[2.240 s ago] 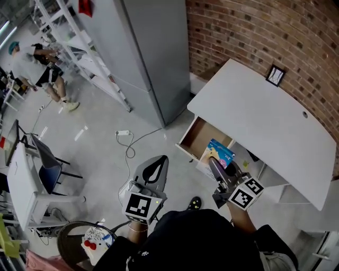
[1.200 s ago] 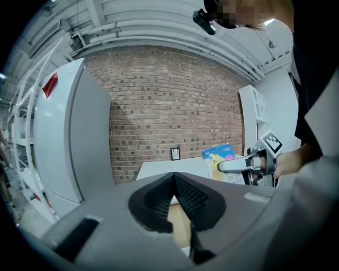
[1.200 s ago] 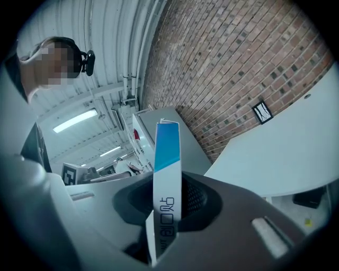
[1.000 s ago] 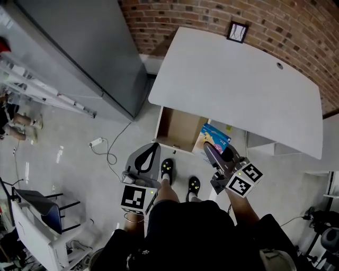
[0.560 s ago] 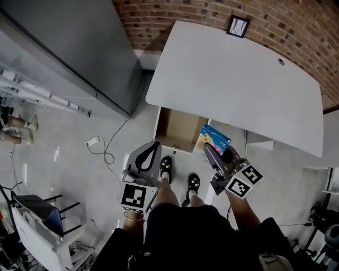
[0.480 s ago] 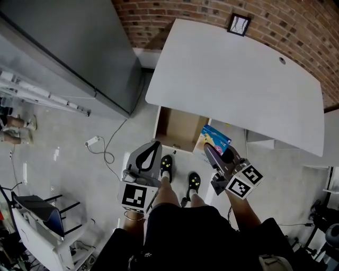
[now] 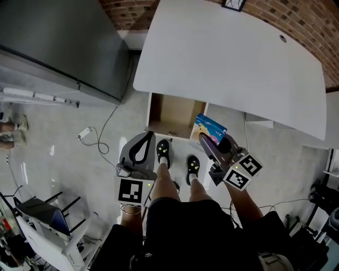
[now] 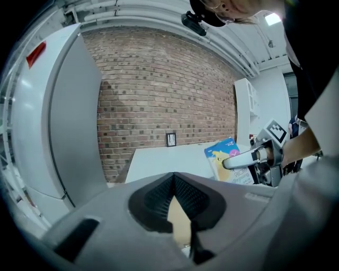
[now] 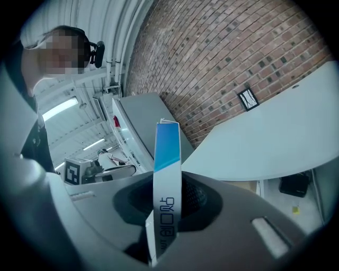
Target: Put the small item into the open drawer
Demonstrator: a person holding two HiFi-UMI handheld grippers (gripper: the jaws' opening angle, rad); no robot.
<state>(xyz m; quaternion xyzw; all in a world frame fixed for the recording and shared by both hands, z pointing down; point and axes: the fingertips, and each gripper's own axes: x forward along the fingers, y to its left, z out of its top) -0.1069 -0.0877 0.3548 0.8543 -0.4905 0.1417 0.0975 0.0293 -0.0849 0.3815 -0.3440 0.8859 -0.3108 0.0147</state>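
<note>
A small flat blue box (image 7: 210,128) stands on edge between the jaws of my right gripper (image 7: 204,141), which is shut on it. In the right gripper view the box (image 9: 168,153) rises upright from the jaws of that gripper (image 9: 167,185). The open drawer (image 7: 175,113), tan inside, sticks out from under the white desk (image 7: 228,58), just left of the box. My left gripper (image 7: 147,138) hangs in front of the drawer, shut and empty; in its own view its tips (image 8: 174,177) meet, with the box (image 8: 225,157) off to the right.
A grey cabinet (image 7: 63,42) stands left of the desk. A white cable with a plug (image 7: 87,132) lies on the floor. The person's shoes (image 7: 163,151) are right before the drawer. A small framed picture (image 7: 233,3) sits at the desk's far edge. A chair (image 7: 45,211) is bottom left.
Both grippers have sunk a little, the right one still holding the box. The head view has tipped down, so desk and drawer sit higher in the picture.
</note>
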